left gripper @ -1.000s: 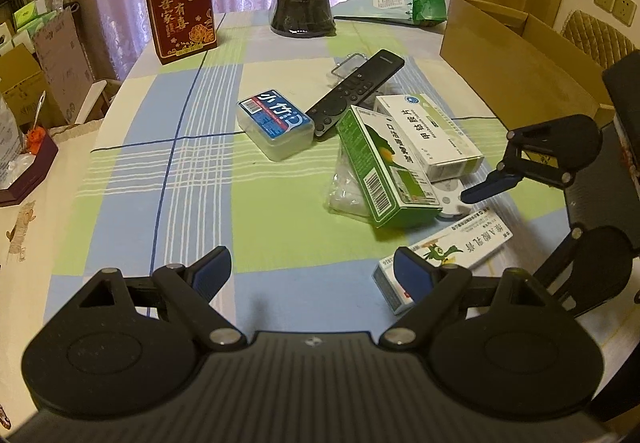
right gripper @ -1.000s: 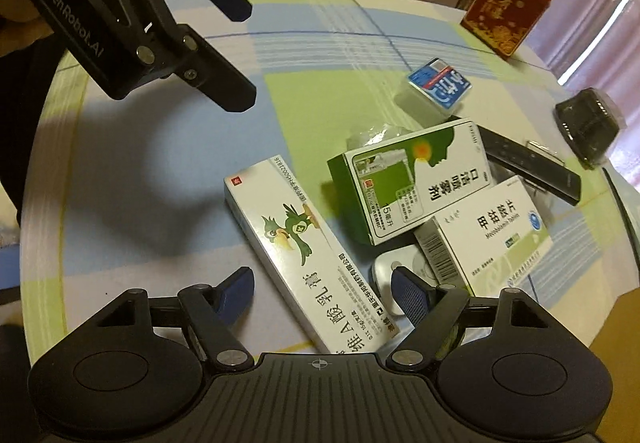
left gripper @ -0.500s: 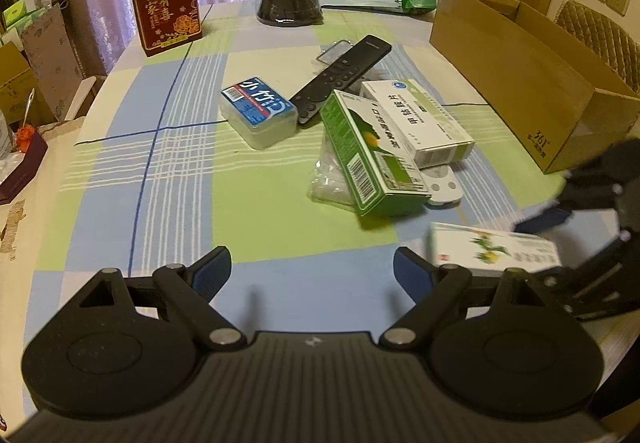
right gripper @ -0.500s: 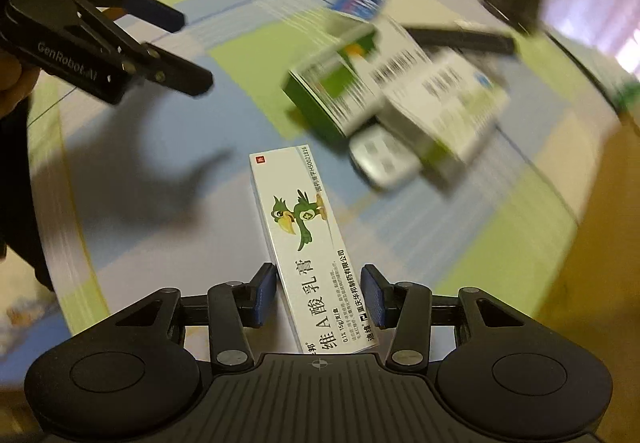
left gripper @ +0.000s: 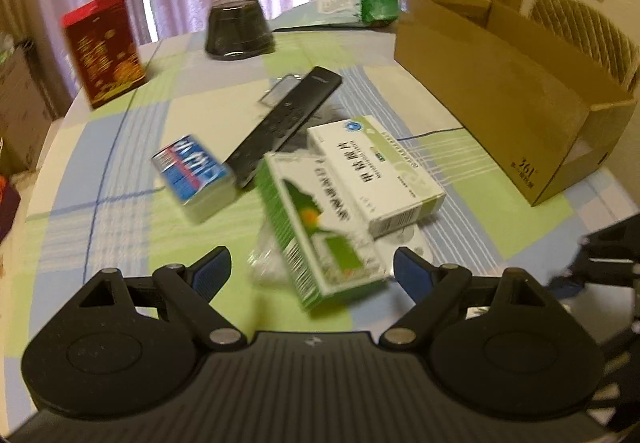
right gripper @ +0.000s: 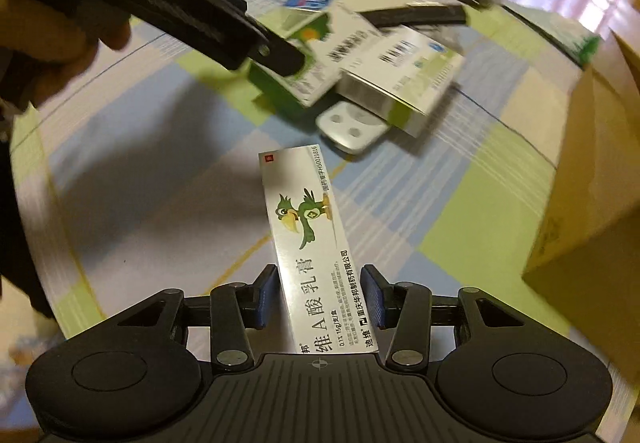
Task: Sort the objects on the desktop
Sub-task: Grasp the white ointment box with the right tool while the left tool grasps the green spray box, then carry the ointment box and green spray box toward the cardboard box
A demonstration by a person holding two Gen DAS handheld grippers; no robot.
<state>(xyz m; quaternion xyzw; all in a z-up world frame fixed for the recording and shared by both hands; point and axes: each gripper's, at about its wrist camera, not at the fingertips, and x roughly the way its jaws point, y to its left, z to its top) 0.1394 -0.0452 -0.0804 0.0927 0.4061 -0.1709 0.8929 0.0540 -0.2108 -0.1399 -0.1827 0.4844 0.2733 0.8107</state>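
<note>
My right gripper (right gripper: 320, 295) is shut on a long white box with a green bird (right gripper: 308, 235) and holds it over the checked tablecloth. Beyond it lie a green box (right gripper: 320, 55), a white medicine box (right gripper: 400, 83) and a small white remote (right gripper: 352, 125). My left gripper (left gripper: 312, 271) is open just in front of the green box (left gripper: 316, 235), which leans on a clear bag beside the white medicine box (left gripper: 376, 175). The left gripper (right gripper: 192, 15), held by a hand (right gripper: 60, 55), shows in the right wrist view.
An open cardboard box (left gripper: 500, 83) stands at the table's right side. A black remote (left gripper: 288, 119), a blue-and-white pack (left gripper: 192, 171), a red box (left gripper: 104, 47), a dark container (left gripper: 238, 25) and a green bag (left gripper: 360, 9) lie farther back.
My right gripper closed on the long bird box and lifted it, turning toward the cardboard box. The left gripper moved forward to the green box and stayed open.
</note>
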